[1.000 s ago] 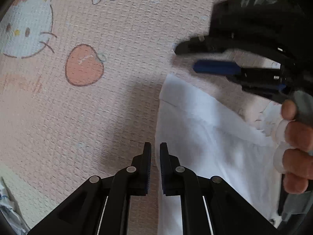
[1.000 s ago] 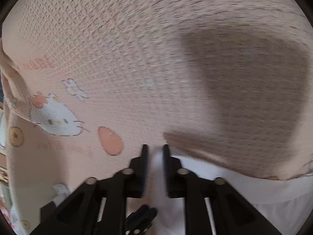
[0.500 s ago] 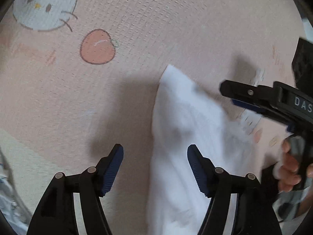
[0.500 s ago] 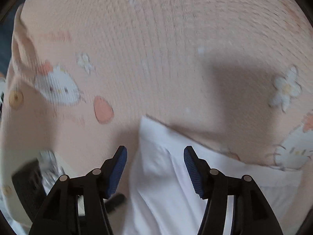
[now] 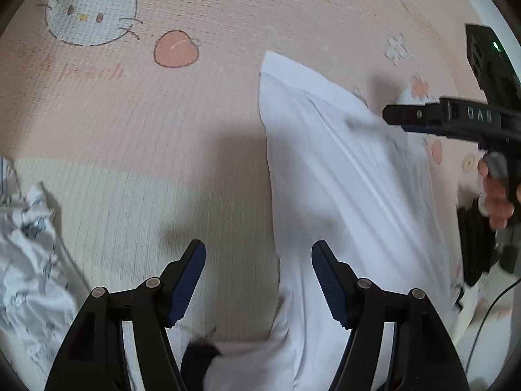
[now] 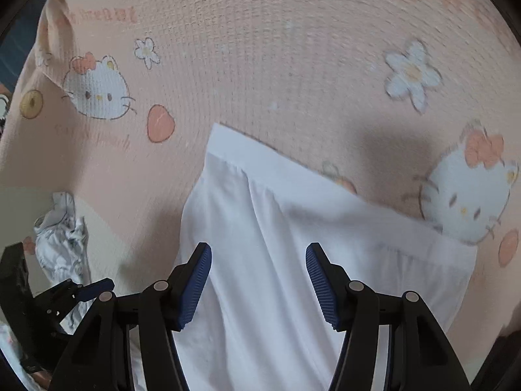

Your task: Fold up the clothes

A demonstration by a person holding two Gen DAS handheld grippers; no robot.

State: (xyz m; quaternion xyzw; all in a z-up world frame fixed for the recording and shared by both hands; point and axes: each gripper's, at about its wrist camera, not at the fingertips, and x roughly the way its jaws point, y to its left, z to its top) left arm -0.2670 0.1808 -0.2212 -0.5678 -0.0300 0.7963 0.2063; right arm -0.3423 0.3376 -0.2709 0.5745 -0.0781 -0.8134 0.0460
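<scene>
A white garment [image 5: 351,176] [image 6: 286,228] lies flat on a pink cartoon-print bedspread [image 5: 228,16] [image 6: 260,49], its banded edge toward the far side. My left gripper [image 5: 259,277] hangs open above the garment's left edge, nothing between its blue pads. My right gripper [image 6: 259,280] is open too, hovering over the middle of the white cloth. In the left wrist view the right gripper [image 5: 423,120] shows at the right, held by a hand [image 5: 495,195]. In the right wrist view the left gripper [image 6: 65,293] shows at the lower left.
A crumpled white patterned cloth [image 5: 29,254] [image 6: 62,238] lies to the left on a paler strip of the bedspread. A dark scrap [image 5: 198,355] sits near the garment's near end. A thin black cable [image 5: 488,312] runs at the lower right.
Both grippers went from shut to open, letting go of the white garment, and have drawn back from it. The garment now lies flat on the bedspread.
</scene>
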